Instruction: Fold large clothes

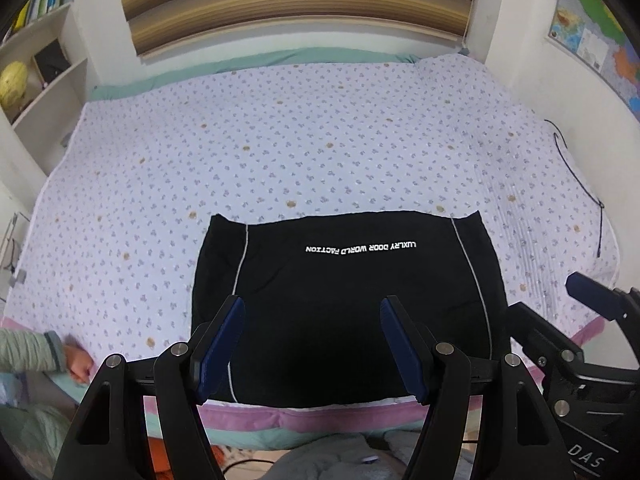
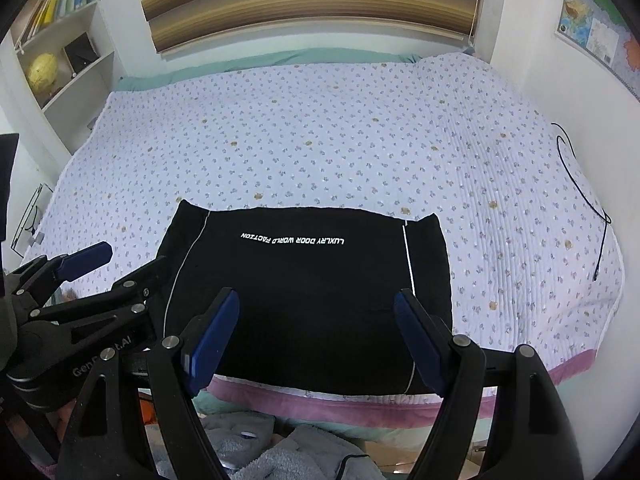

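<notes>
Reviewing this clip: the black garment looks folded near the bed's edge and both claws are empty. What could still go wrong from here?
1. The folded black garment with white lettering lies right at the pink-trimmed near edge of the floral quilt; a nudge could slide it off.
2. A person's hand rests at that edge, close to the open left claw; a sweep could strike it.
3. The open right claw hangs close beside the left; they might collide.

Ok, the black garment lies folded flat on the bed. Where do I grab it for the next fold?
Probably the two near corners of the black garment, at the edge by the pink bed border. It lies flat, a squarish block with its printed text toward the far edge. Both grippers, left gripper and right gripper, hover open above that near edge, so come from the near side and pinch low.
</notes>
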A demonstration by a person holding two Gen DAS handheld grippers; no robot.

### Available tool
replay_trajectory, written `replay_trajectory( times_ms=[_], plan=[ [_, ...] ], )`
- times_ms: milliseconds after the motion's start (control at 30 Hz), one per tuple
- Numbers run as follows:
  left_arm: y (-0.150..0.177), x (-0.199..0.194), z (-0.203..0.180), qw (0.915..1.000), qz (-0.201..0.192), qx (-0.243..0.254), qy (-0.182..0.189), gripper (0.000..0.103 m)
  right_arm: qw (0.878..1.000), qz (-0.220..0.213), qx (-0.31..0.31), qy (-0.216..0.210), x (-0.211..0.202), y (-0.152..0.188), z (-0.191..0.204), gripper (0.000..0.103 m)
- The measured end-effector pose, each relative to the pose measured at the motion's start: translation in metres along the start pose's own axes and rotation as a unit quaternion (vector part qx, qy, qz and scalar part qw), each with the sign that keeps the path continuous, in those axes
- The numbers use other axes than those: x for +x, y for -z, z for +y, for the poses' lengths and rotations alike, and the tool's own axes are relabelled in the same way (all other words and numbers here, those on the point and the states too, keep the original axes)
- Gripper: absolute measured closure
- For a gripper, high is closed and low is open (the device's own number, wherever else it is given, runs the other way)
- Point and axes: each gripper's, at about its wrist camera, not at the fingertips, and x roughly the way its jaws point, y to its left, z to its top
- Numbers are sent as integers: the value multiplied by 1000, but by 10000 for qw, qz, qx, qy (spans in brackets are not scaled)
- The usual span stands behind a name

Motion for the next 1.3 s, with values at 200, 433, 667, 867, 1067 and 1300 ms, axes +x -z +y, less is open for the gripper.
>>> replay_trajectory(
  times_ms=[200,433,667,867,1067,1300],
  plan=[
    [0,7,4,9983,126,-107,552,32,10000,-59,11,-19,-2,-1,-2,22],
    [5,18,0,9975,259,-184,638,32,10000,-25,58,-71,3,-3,-12,22],
    [3,20,-1,9983,282,-151,492,32,10000,16,56,-57,6,-3,-12,22],
    [3,22,-4,9982,310,-134,488,31,9999,67,87,-61,10,-3,-15,22],
    [3,26,-5,9982,364,-85,464,31,9998,162,86,-78,17,-4,-15,22],
    [0,34,-3,9979,445,-103,458,31,9996,266,52,-89,25,-6,-15,22]
  ],
)
